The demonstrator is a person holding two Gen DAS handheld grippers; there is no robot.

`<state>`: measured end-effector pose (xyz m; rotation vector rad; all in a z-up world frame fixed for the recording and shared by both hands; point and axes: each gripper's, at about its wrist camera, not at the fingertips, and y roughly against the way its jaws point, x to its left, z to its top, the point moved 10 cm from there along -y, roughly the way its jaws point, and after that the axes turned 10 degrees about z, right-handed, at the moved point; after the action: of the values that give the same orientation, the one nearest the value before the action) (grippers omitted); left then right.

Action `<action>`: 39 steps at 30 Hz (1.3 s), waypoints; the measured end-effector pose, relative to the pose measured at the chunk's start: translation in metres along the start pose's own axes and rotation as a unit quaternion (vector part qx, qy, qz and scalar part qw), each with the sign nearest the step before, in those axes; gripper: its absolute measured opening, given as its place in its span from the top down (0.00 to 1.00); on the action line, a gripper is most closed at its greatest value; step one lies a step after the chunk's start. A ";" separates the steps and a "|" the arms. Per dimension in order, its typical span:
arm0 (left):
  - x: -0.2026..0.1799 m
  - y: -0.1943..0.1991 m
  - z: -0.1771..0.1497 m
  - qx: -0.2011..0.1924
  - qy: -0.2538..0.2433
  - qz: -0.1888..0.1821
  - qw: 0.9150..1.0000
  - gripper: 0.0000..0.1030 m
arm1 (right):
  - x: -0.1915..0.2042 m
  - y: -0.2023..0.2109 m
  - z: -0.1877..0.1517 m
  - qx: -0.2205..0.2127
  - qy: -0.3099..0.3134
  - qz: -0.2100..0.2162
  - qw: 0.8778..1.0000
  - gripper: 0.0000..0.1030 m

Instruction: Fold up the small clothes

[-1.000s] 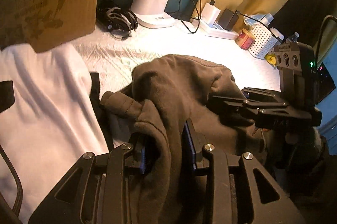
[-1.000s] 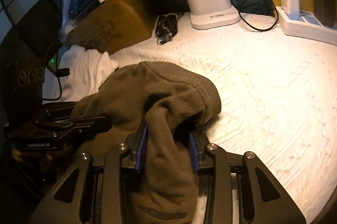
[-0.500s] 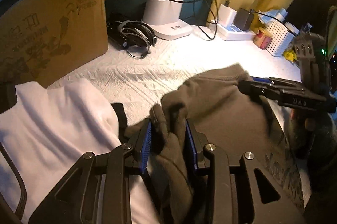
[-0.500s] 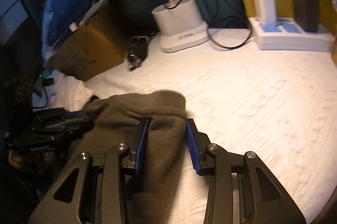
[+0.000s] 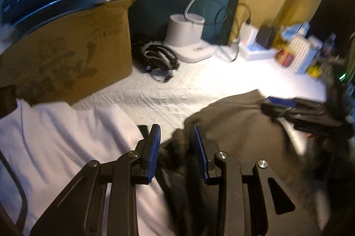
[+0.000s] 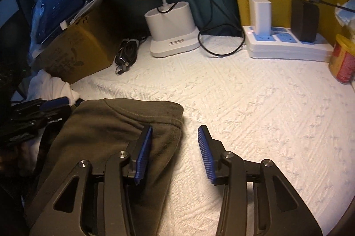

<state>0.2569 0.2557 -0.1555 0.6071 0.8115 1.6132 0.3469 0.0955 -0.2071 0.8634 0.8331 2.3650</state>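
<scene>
Olive garment (image 6: 115, 125) dropped flat since earlier; my right gripper (image 6: 175, 147) just opened, empty, so the fold stays. Left gripper (image 5: 176, 147) slack too.

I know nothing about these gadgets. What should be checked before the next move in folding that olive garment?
1. Right tool has let go of the olive garment: ok. Its jaws have just been opening and the pads press on nothing.
2. Left tool has let go: cannot tell. Cloth is bunched between its pads.
3. Ribbed hem lies flat: ok in the right wrist view.
4. Garment is clear of the white cloth: not ok. They touch near the left tool.
5. There is free room on the white bedcover beside the garment: ok.
</scene>
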 end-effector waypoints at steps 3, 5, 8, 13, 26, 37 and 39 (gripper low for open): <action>-0.013 0.020 -0.008 0.002 -0.005 -0.033 0.999 0.69 | 0.000 0.005 -0.001 -0.002 0.004 -0.008 1.000 0.57; -0.025 0.030 -0.014 0.003 -0.017 -0.041 0.999 0.69 | 0.001 0.008 -0.002 -0.004 0.005 -0.013 1.000 0.55; -0.038 0.038 -0.026 0.014 -0.027 -0.050 0.998 0.69 | 0.001 0.014 -0.005 -0.004 0.006 -0.019 1.000 0.54; -0.048 0.040 -0.052 0.046 -0.024 -0.059 0.997 0.69 | 0.005 0.025 -0.016 -0.002 0.009 -0.023 1.000 0.54; -0.047 0.051 -0.108 0.052 -0.047 -0.025 0.997 0.69 | 0.032 0.052 -0.064 0.015 0.015 -0.029 0.999 0.54; -0.041 0.057 -0.111 0.022 -0.043 -0.011 0.999 0.67 | 0.052 0.074 -0.110 0.013 0.009 -0.021 1.000 0.54; -0.041 0.058 -0.113 0.015 -0.045 -0.013 0.999 0.67 | 0.056 0.078 -0.118 0.009 0.002 -0.015 1.000 0.54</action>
<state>0.1434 0.1908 -0.1791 0.6831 0.7760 1.5419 0.2092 0.0310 -0.2042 0.8477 0.8656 2.3371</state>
